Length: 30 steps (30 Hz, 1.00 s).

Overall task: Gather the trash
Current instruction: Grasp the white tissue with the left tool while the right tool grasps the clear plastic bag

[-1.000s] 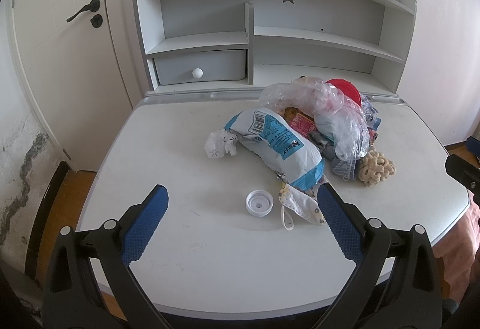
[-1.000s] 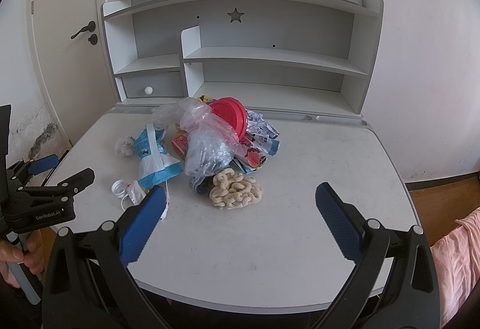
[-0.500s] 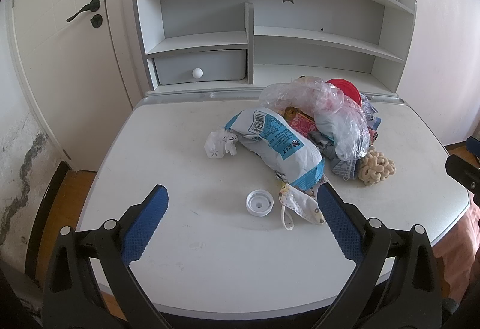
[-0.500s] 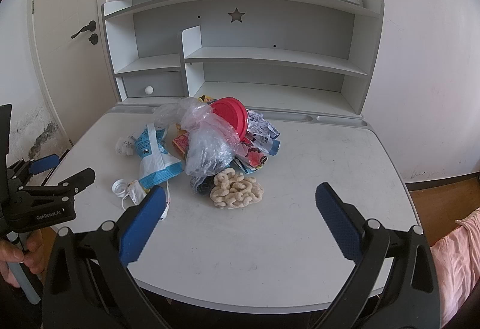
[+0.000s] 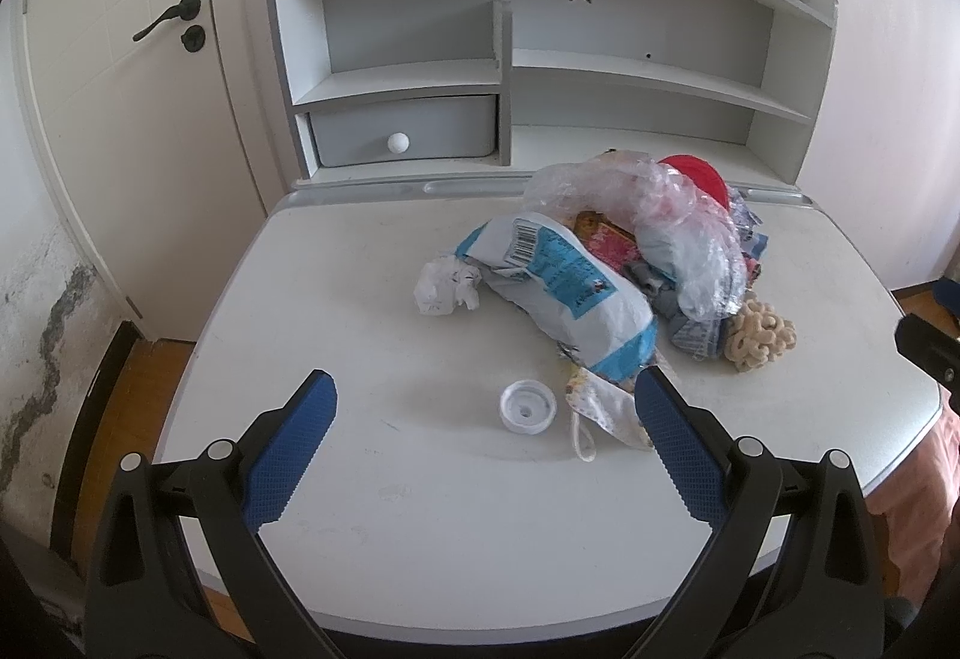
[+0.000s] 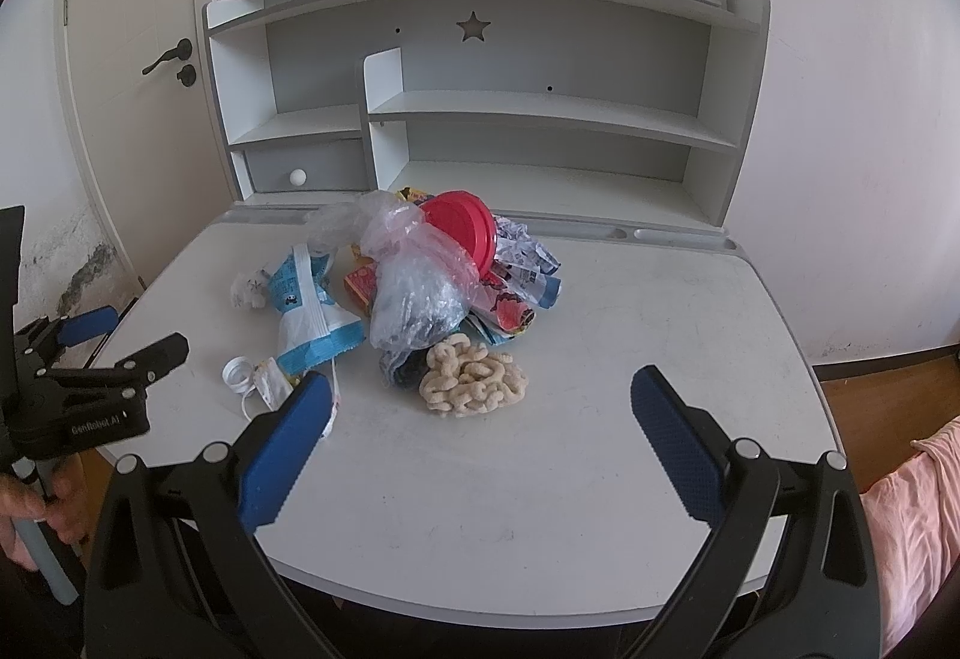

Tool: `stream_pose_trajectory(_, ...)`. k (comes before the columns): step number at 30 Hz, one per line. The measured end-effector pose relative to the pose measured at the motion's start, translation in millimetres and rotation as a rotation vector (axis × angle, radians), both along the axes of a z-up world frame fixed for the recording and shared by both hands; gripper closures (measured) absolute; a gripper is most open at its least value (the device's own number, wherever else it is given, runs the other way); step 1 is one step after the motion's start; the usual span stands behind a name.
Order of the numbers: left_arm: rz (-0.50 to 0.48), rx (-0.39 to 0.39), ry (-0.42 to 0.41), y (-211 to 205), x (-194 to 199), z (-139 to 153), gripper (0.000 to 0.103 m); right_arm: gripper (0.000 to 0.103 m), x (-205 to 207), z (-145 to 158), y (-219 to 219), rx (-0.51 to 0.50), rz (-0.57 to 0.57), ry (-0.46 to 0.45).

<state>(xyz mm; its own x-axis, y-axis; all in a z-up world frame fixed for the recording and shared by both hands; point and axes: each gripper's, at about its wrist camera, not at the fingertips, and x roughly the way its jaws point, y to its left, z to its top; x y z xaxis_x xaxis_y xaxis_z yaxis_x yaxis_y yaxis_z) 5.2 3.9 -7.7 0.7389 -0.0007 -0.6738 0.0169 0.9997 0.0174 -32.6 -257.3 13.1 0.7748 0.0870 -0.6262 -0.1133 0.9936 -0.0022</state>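
A trash pile sits mid-desk: a blue-and-white bag [image 5: 564,293], a clear plastic bag [image 5: 678,233], a red lid [image 6: 462,230], a crumpled tissue [image 5: 444,287], a beige knotted cord [image 6: 471,377], a white cap [image 5: 527,408] and a white mask [image 5: 606,410]. My left gripper [image 5: 485,437] stands open above the desk's near-left part, the cap between its fingers' line of sight. My right gripper [image 6: 480,434] is open too, held short of the beige cord. Neither holds anything. The left gripper [image 6: 108,353] also shows in the right wrist view.
The white desk [image 5: 420,509] has a grey shelf unit [image 6: 540,119] with a small drawer [image 5: 402,137] at the back. A white door [image 5: 120,119] stands left. A hand [image 6: 36,503] grips the left tool's handle. Pink fabric [image 6: 906,515] lies at the right edge.
Both views have shifted only very slightly; the pile and both open grippers stay as they were.
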Motion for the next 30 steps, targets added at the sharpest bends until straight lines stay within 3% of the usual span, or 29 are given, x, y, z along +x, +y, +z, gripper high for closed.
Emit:
stream_pose_trajectory(9,-0.017,-0.038,0.104,36.9,61.2,-29.2,0.006,0.006,22.1,-33.5,-6.1,0.020,0.058,0.072)
stream_pose_trajectory(12,-0.033,-0.028,0.177,39.9,102.3,-49.6,0.006,0.006,32.8,-46.1,-10.5,0.034,0.049,0.108)
stream_pose_trajectory(17,-0.051,0.021,0.195,40.0,140.0,-61.8,0.007,0.006,45.1,-56.7,-17.7,0.054,0.035,0.133)
stream_pose_trajectory(18,-0.058,0.023,0.188,40.3,143.9,-62.7,0.009,0.007,48.4,-58.1,-17.5,0.057,0.034,0.140)
stream_pose_trajectory(20,-0.073,0.033,0.198,42.2,149.8,-65.5,0.030,0.015,56.6,-59.3,-14.4,0.058,0.043,0.156)
stream_pose_trajectory(21,-0.082,0.026,0.209,43.8,151.5,-67.3,0.051,0.016,61.8,-58.9,-11.2,0.062,0.056,0.160)
stream_pose_trajectory(22,-0.087,0.007,0.225,46.9,152.9,-70.0,0.064,0.018,67.1,-58.4,-8.1,0.064,0.069,0.162)
stream_pose_trajectory(25,-0.092,-0.028,0.206,56.7,144.1,-67.3,0.067,0.027,89.6,-55.2,11.2,0.024,0.102,0.168)
stream_pose_trajectory(30,-0.074,-0.043,0.168,73.0,117.9,-54.2,0.067,0.028,130.1,-45.7,55.5,-0.069,0.172,0.144)
